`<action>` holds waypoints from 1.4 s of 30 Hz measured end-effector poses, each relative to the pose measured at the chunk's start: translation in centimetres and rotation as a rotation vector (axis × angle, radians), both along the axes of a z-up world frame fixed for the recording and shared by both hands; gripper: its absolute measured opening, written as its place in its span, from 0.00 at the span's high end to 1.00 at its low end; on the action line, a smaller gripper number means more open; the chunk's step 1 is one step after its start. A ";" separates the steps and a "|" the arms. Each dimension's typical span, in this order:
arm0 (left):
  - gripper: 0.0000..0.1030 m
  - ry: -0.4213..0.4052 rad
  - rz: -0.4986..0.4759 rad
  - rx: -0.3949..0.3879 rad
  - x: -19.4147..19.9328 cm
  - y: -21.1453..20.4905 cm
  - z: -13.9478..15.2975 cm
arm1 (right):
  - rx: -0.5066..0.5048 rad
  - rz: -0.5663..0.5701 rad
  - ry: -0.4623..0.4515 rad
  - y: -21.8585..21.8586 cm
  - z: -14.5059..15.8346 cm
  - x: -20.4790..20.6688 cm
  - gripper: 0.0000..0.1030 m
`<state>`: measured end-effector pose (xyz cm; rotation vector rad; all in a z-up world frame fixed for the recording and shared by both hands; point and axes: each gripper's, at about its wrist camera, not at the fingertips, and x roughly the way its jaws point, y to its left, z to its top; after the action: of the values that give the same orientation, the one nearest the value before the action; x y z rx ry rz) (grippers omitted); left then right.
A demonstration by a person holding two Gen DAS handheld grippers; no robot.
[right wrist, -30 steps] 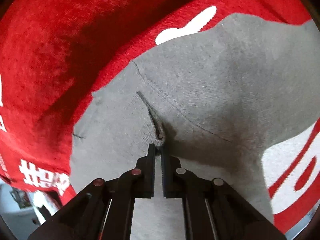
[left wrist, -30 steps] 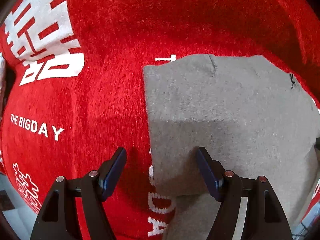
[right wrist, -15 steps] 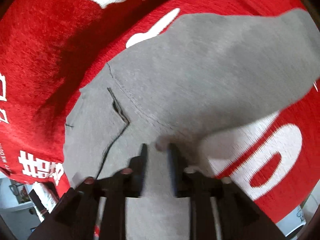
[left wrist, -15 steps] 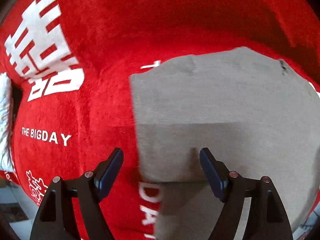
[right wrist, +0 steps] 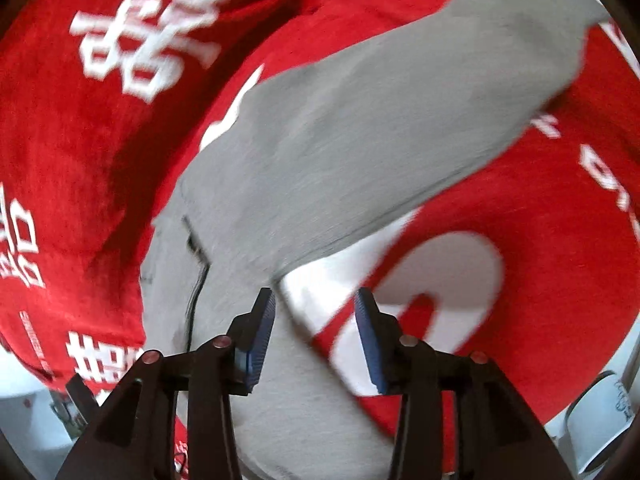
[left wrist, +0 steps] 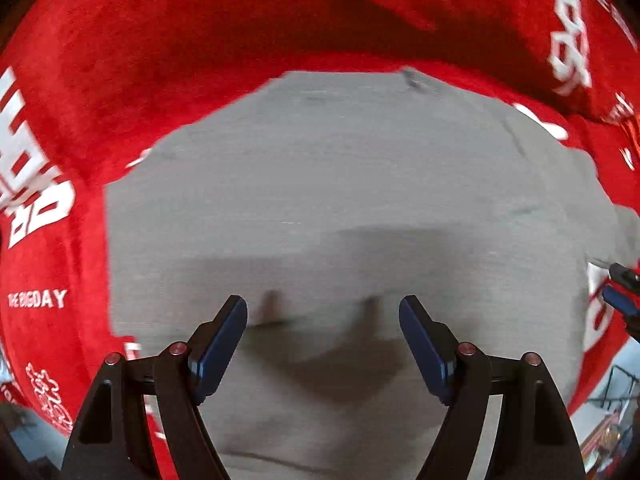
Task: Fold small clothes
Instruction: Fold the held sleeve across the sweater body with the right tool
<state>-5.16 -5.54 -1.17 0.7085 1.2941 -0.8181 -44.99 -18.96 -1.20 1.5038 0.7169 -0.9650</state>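
While grey knit garment (left wrist: 340, 184) lies flat on red plush cloth with white lettering (left wrist: 120, 80), left gripper (left wrist: 323, 336) hangs directly over it, jaws wide, empty; right gripper (right wrist: 315, 320) jaws opening, empty, at garment's edge, long axis running away up-right.

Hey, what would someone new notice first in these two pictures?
The bright red plush cloth with white lettering fills both views. On it lies a grey knitted garment, spread flat across the middle. The left gripper hangs open above it, while the right gripper, jaws opening and holding nothing, sits at the garment's edge.
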 end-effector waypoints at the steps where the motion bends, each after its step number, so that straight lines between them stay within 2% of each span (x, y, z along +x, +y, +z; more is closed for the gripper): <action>1: 0.23 0.009 -0.015 -0.001 -0.7 -0.5 0.0 | -0.008 -0.023 -0.001 -0.1 0.0 -1.1 0.52; 3: 0.23 0.020 -0.039 -0.002 -2.0 -1.5 -0.1 | 0.002 -0.057 -0.006 -0.4 -0.3 -2.8 0.48; 7: 0.23 0.032 -0.082 -0.002 -4.2 -3.4 -0.1 | 0.030 -0.155 -0.024 -1.2 -1.1 -6.5 0.48; 12: 0.23 0.042 -0.120 -0.008 -6.5 -5.5 0.0 | 0.012 -0.277 -0.051 -2.6 -1.7 -10.0 0.48; 24: 0.23 0.083 -0.139 -0.008 -10.0 -8.3 -0.6 | -0.001 -0.456 -0.117 -8.2 -4.2 -14.3 0.48; 29: 0.23 0.091 -0.141 -0.003 -10.9 -9.2 -1.3 | -0.010 -0.516 -0.220 -9.4 -4.4 -14.6 0.48; 33: 0.23 0.094 -0.133 -0.002 -11.0 -9.8 -1.7 | -0.010 -0.520 -0.337 -10.1 -4.0 -13.9 0.49; 34: 0.23 0.094 -0.129 -0.003 -11.0 -9.8 -1.7 | -0.001 -0.508 -0.355 -10.4 -3.9 -13.6 0.53; 35: 0.23 0.095 -0.127 -0.004 -11.0 -9.9 -1.7 | 0.006 -0.491 -0.365 -10.7 -3.6 -13.1 0.76; 36: 0.23 0.095 -0.124 -0.006 -10.9 -9.9 -1.7 | 0.013 -0.472 -0.363 -10.9 -3.4 -12.7 0.94; 39: 0.23 0.102 -0.107 -0.013 -10.4 -9.3 -1.5 | -0.003 -0.418 -0.380 -11.5 -2.1 -11.2 0.94; 42: 0.23 0.108 -0.081 -0.021 -9.4 -8.6 -1.3 | -0.060 -0.304 -0.395 -12.5 0.4 -8.2 0.94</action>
<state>-14.61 -14.12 -2.50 0.7115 1.3590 -0.9449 -53.22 -31.47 -0.78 1.7145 0.1775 -0.8640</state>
